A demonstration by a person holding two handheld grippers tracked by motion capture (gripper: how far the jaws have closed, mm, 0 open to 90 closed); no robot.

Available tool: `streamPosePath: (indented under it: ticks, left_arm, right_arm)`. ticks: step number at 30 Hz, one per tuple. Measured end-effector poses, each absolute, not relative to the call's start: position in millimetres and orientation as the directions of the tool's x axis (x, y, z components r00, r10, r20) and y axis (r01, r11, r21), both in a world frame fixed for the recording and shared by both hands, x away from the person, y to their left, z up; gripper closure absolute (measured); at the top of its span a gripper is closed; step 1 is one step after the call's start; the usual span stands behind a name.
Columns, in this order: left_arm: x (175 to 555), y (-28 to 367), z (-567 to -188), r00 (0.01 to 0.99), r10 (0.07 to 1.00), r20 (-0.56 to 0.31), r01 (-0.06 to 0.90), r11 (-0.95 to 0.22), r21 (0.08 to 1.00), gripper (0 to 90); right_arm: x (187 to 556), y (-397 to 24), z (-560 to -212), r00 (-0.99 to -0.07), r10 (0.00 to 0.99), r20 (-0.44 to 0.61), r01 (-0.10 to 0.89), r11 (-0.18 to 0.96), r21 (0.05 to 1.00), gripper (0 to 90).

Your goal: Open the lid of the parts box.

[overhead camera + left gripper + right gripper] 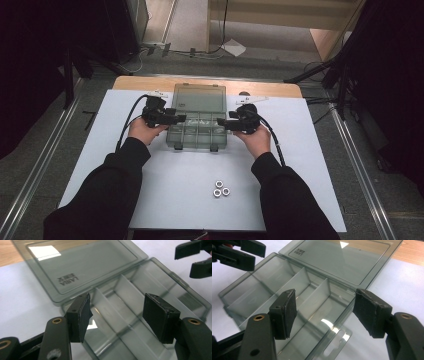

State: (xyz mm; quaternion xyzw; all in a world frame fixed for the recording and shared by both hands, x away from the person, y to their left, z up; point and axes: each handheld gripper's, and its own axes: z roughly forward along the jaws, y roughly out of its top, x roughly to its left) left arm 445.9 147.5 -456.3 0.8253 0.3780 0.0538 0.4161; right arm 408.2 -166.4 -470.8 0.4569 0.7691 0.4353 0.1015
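A smoky clear plastic compartment box [196, 144] lies open on the white sheet, its lid [199, 98] folded back flat. Dividers [130, 290] split the tray into empty compartments [294, 282]. My left gripper [181, 119] reaches in over the box's left end, and my right gripper [222, 123] over its right end. In the left gripper view my left gripper [117, 315] is open above the tray, with nothing between its pads. In the right gripper view my right gripper [324, 312] is open too, above the near corner. Each view shows the other gripper across the box [195, 257] [239, 252].
Three metal nuts [220, 188] lie together on the white sheet [165, 185], between my forearms and in front of the box. A strip of wooden table top [150, 82] shows behind the sheet. Dark stands and cables line the floor around the table.
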Motion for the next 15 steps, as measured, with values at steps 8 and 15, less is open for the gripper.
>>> streamPosePath:
  ticks: [8,15]
  left_arm:
    - [431,141,-452,0.754,0.621,-0.213,0.542,-0.405,0.737,38.8]
    - [418,137,-454,0.803,0.574,-0.162,0.498,-0.497,0.711,38.8]
  right_arm:
    - [391,-161,-466,-0.632,0.744,0.217,0.592,0.282,0.755,34.0]
    - [377,-159,-464,-0.672,0.713,0.200,0.568,0.323,0.757,31.8]
